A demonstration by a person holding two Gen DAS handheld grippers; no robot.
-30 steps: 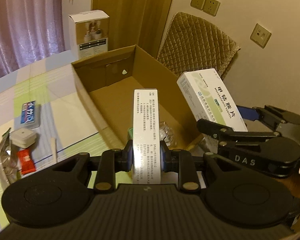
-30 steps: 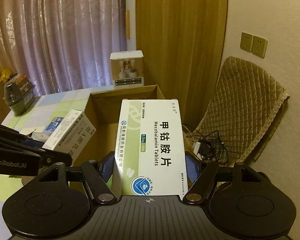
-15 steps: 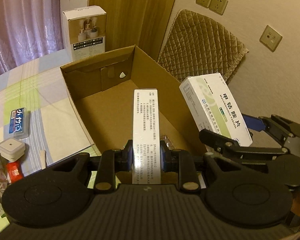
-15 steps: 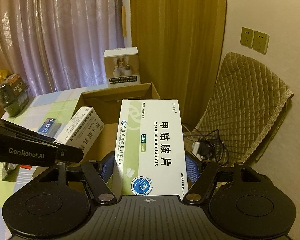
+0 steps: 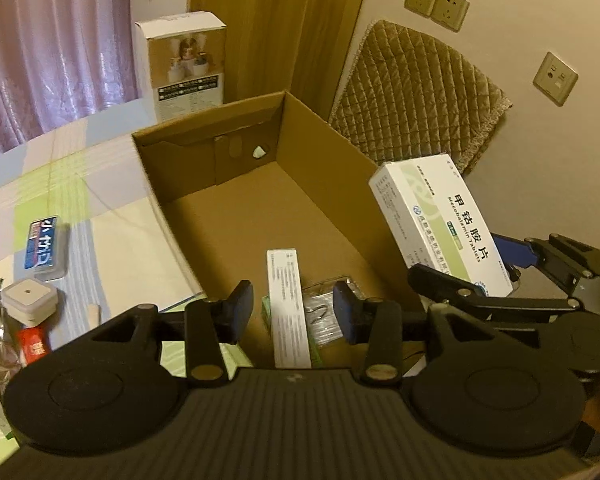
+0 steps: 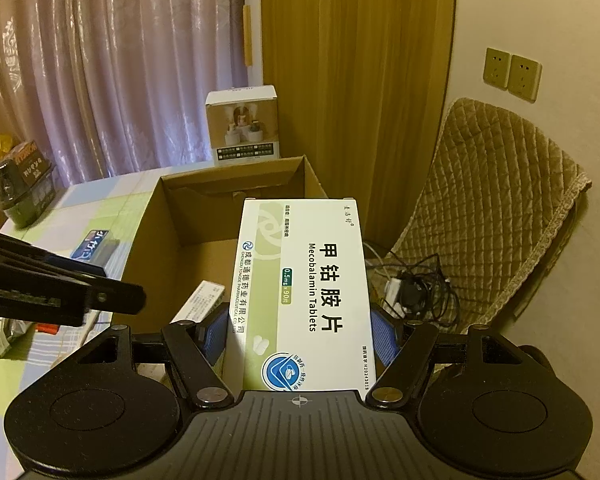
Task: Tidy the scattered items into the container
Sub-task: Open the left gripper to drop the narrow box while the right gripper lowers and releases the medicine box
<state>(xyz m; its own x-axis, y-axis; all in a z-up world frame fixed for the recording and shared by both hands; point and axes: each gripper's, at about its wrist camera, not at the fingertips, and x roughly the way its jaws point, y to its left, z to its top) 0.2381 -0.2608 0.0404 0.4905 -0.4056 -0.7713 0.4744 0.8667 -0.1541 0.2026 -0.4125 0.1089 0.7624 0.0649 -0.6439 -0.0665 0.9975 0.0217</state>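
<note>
Our left gripper (image 5: 293,308) gapes wide above the narrow carton (image 5: 288,308) lying in the cardboard box (image 5: 332,152); our right gripper (image 6: 300,334) clamps the tablet box (image 6: 306,292) beside it.

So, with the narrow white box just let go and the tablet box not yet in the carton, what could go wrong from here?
1. The right gripper holds the Mecobalamin tablet box near the cardboard carton's right wall; released there, it might catch the rim or fall outside.
2. Both grippers are close together, so the open left gripper may bump the right one when pulling back.
3. The tablet box could land on the narrow white box.
</note>
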